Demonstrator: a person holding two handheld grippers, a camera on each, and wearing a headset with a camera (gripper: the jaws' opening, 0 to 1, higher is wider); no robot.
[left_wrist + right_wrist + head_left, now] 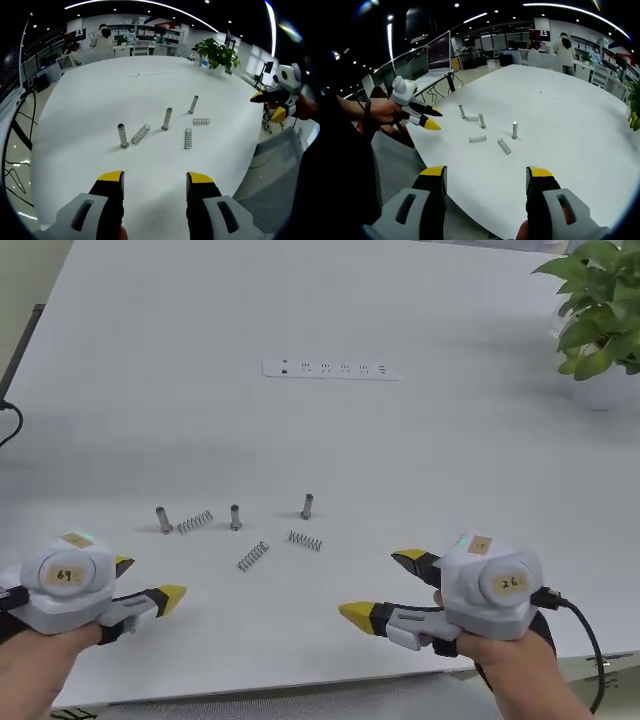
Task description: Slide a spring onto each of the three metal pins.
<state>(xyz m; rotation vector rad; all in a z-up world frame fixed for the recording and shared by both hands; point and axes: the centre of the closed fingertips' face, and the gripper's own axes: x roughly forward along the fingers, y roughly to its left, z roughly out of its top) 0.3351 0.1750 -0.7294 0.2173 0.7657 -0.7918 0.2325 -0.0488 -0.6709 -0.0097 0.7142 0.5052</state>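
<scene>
Three metal pins stand upright in a loose row on the white table [420,460]: left pin [164,520], middle pin [235,517] and right pin [307,506], each bare, none carrying a spring. The springs lie loose on their sides on the tabletop, not in any tray or bin: the first spring [195,523] between the left and middle pins, the second spring [253,556] in front of the middle pin, the third spring [305,541] just in front of the right pin. Judged from this, the task has not begun. The left gripper [148,580] and right gripper [378,585] sit low at the near edge, well apart from the parts, one to each side, jaws spread and holding nothing; this reads as a ready stance. Upright pins suit dropping a spring over the top. Further back lie a power strip [330,369] and, at the far right, a potted plant [598,310], its pot holding green foliage.
</scene>
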